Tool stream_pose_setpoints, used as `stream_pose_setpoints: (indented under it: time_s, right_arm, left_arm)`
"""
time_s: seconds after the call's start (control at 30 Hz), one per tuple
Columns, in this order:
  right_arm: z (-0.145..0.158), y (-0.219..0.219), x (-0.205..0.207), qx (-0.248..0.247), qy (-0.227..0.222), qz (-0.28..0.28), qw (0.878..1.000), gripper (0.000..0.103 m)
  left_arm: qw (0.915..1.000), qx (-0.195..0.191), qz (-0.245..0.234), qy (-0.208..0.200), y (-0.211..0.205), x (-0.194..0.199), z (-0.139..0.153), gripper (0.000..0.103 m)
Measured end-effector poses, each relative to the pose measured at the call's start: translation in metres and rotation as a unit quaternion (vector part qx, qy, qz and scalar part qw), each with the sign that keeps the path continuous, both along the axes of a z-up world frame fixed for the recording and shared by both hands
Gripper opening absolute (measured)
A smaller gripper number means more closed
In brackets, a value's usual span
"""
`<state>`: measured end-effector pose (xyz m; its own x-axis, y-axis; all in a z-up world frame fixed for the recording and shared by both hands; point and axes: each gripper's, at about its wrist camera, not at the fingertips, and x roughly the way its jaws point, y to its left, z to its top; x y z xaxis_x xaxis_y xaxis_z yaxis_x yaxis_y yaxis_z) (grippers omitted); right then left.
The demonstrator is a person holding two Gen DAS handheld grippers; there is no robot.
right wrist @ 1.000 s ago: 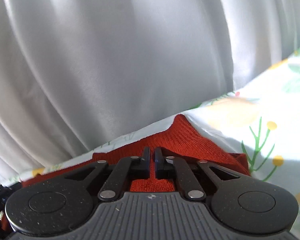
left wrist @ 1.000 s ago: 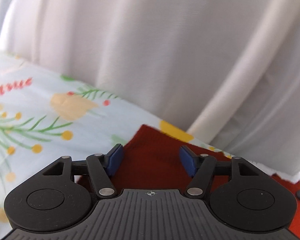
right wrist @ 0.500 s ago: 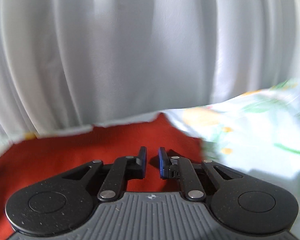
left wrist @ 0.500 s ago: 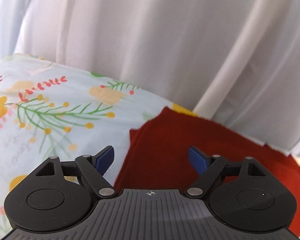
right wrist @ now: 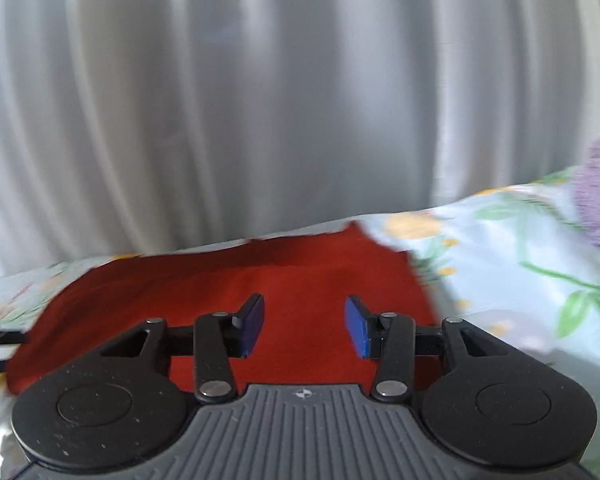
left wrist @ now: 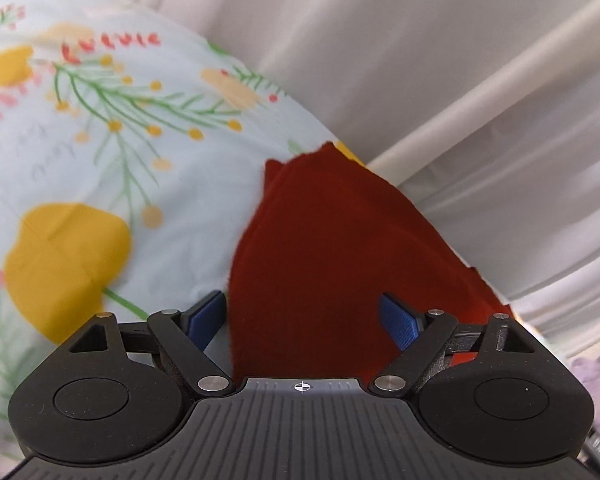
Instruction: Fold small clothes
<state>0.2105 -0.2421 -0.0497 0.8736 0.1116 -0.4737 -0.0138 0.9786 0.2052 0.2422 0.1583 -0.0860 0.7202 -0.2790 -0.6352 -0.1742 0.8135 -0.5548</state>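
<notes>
Right gripper [right wrist: 304, 326] hangs over the red knit garment [right wrist: 228, 280], jaws opening with nothing between them; left gripper [left wrist: 302, 322] is spread wide and empty at its edge. That garment lies flat on the floral sheet [left wrist: 100, 152] by the white curtain [left wrist: 440, 60]. It looks soft, light and limp, so pinch a corner or hem.

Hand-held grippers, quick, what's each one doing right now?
Left hand-held gripper: open, empty, above the red cloth.
Right hand-held gripper: jaws opening, nothing between them.
</notes>
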Motion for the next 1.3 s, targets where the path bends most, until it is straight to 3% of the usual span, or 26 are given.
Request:
stream_pose_setpoints:
  time_s: [0.17, 0.27, 0.47, 0.53, 0.7, 0.9, 1.13, 1.23, 1.3]
  right_arm:
    - [-0.008, 0.06, -0.005, 0.032, 0.024, 0.083, 0.996, 0.046]
    - [-0.014, 0.08, -0.006, 0.022, 0.039, 0.094, 0.995, 0.045]
    - [-0.017, 0.093, 0.001, 0.019, 0.061, 0.095, 0.993, 0.026]
    - [-0.019, 0.102, 0.005, 0.012, 0.063, 0.105, 0.992, 0.02]
    - [-0.027, 0.131, 0.014, -0.009, 0.066, 0.132, 0.989, 0.012]
    - [-0.043, 0.145, 0.021, -0.038, 0.086, 0.139, 0.986, 0.011]
    - [-0.046, 0.146, 0.019, -0.033, 0.081, 0.136, 0.987, 0.011]
    - [-0.047, 0.148, 0.016, -0.048, 0.081, 0.148, 0.984, 0.012]
    - [-0.043, 0.14, 0.013, -0.018, 0.083, 0.138, 0.987, 0.012]
  left_arm:
    - [0.9999, -0.012, -0.003, -0.004, 0.002, 0.014, -0.002, 0.086]
    - [0.9999, -0.01, -0.008, -0.003, 0.003, 0.022, -0.001, 0.076]
    - [0.9991, -0.037, -0.021, 0.008, 0.013, 0.038, -0.008, 0.045]
    - [0.9978, -0.06, -0.023, 0.014, 0.018, 0.042, -0.014, 0.033]
    - [0.9912, -0.129, -0.023, 0.019, 0.029, 0.046, -0.025, 0.017]
    - [0.9947, -0.093, -0.045, -0.003, 0.02, 0.042, -0.011, 0.016]
    - [0.9943, -0.103, -0.028, 0.012, 0.022, 0.047, -0.023, 0.026]
    - [0.9933, -0.111, -0.023, 0.02, 0.023, 0.049, -0.023, 0.023]
    - [0.9931, -0.114, -0.019, 0.021, 0.025, 0.049, -0.02, 0.017]
